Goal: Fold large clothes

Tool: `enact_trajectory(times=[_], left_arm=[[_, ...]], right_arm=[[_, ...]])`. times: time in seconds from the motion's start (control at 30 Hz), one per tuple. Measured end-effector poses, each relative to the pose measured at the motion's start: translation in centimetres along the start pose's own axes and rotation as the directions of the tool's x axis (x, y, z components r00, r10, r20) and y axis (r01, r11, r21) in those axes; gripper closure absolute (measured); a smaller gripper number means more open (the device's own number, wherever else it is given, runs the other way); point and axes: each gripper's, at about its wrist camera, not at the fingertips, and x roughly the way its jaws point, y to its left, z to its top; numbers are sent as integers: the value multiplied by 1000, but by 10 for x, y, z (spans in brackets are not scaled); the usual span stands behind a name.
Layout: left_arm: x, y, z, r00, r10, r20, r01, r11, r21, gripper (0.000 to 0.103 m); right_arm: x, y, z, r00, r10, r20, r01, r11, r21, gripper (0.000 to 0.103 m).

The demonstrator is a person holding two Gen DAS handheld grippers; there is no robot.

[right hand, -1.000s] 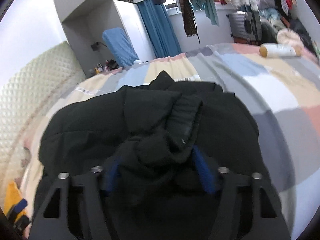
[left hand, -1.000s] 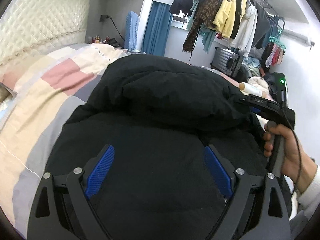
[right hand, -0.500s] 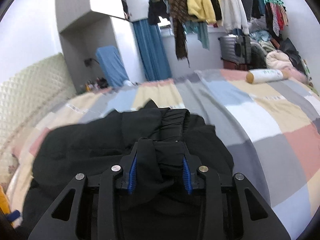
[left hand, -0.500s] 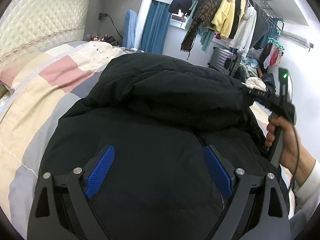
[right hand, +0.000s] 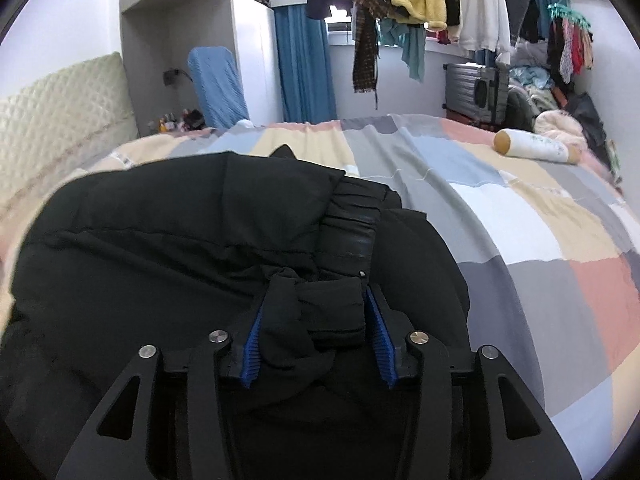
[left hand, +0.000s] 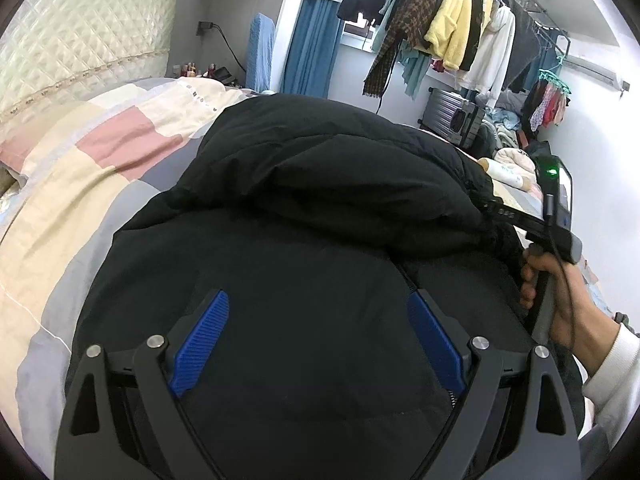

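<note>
A black padded jacket [left hand: 304,216] lies across the patchwork bed [right hand: 520,208], its bulk toward the headboard end and near edge, one sleeve folded over the body. The right gripper [right hand: 314,322] is clamped on a bunch of fabric by the elastic cuff [right hand: 352,220]. The left gripper [left hand: 316,336] hovers over the jacket's lower body with its fingers wide apart, gripping nothing. The jacket looks soft, puffy and springy — likely light for its size, with a smooth shell that may slip. Seams, cuffs and hem should offer the firmest hold — thick padding would bulge out of a pinch.
</note>
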Motion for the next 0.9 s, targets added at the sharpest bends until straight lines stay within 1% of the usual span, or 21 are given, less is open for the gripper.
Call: enact_trajectory(times=[0.03, 0.1, 0.23, 0.33, 0.47, 0.6, 0.67, 0.73, 0.8, 0.9], left_arm=[[0, 1, 1, 1000, -2, 1, 2, 1000, -1, 12], [1, 1, 2, 1000, 7, 1, -7, 1000, -2, 12], [4, 4, 3, 1000, 14, -7, -14, 1000, -14, 12], [5, 1, 1, 1000, 22, -8, -22, 1000, 0, 12], [4, -2, 1, 1000, 18, -7, -17, 1000, 8, 12], [-5, -5, 1, 1000, 3, 6, -4, 1000, 22, 12], [-11, -8, 1, 1000, 1, 18, -2, 999, 32, 12], [-17, -9, 0, 1000, -1, 14, 0, 999, 34, 12], [-19, -7, -2, 1000, 23, 2, -23, 999, 30, 12], [-18, 2, -3, 996, 81, -27, -80, 997, 21, 12]], right_arm=[[-4, -3, -1, 1000, 21, -4, -21, 1000, 3, 53], [-16, -11, -4, 999, 41, -15, -40, 999, 10, 35], [-38, -24, -14, 997, 64, -35, -63, 997, 47, 35], [-55, -26, -26, 998, 33, -53, -30, 998, 57, 35], [-84, -22, -36, 997, 32, -75, -27, 997, 67, 35], [-126, -18, -46, 997, 60, -49, -55, 993, 105, 35], [-144, -12, -54, 997, 56, -43, -51, 993, 104, 35], [-154, -8, -64, 997, 43, -63, -37, 995, 94, 35], [-157, -10, -71, 995, 32, -93, -23, 995, 98, 35], [-154, -20, -73, 991, 48, -127, -31, 991, 132, 35]])
